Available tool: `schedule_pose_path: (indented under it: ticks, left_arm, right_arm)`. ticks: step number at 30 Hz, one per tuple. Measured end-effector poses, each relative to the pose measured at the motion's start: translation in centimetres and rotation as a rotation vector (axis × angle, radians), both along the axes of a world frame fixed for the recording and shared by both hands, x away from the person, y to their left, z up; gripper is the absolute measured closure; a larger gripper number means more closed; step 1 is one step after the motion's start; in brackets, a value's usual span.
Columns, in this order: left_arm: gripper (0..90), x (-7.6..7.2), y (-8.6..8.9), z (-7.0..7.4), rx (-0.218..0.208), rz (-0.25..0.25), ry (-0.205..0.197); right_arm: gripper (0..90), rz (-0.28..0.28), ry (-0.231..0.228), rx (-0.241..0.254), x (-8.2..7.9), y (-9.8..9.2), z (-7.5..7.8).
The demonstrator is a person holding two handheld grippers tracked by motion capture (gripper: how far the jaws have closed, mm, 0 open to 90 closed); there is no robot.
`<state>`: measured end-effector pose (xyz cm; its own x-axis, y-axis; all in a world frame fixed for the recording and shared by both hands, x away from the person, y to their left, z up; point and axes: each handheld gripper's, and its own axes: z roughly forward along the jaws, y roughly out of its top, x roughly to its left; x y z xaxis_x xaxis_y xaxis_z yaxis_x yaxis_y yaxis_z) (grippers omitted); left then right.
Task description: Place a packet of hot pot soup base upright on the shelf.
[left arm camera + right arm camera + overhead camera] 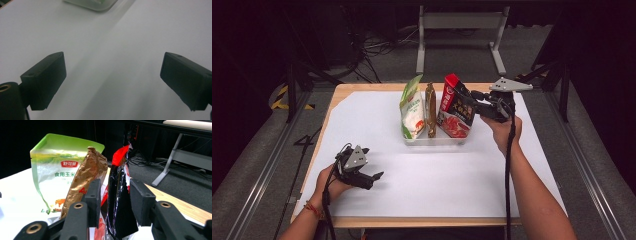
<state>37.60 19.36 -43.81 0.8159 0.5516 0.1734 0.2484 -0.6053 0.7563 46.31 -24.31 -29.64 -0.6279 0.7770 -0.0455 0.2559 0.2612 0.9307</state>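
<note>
1. I am working at the white tray [434, 141] at the far side of the table [339, 100], where three snack packets are standing upright in a row: a green and white bag [412, 107] on the left, a thin gold packet [431, 109] in the middle, and a red and black packet [456, 107] on the right
2. My right gripper [469, 96] is reaching in from the right at the top edge of the red and black packet [119, 195]; the packet is sitting between the jaws, which are standing part open with a gap showing on either side, so I am not clamping it
3. My left gripper [377, 176] is resting low over the bare white table near me, well apart from the tray; its jaws are standing wide open with nothing between them [113, 82]
4. I am judging the loading as nearly done: all three packets are in the tray, and nothing else is lying on the table
5. What is left, as I am reading it, is drawing my right gripper clear without tipping the red and black packet
</note>
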Motion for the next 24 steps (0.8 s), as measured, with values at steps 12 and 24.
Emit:
schedule_pose_path:
  ticks: [12, 24]
  left_arm:
    - [7.3, 0.0, 0.0, -0.1, 0.01, -0.003, 0.002]
    - [7.3, 0.0, 0.0, -0.2, 0.02, -0.002, 0.005]
  right_arm:
    - [38.0, -0.01, 0.027, -0.023, -0.2, -0.4, -0.8]
    - [24.1, -0.022, 0.043, -0.058, -1.0, -0.9, -2.3]
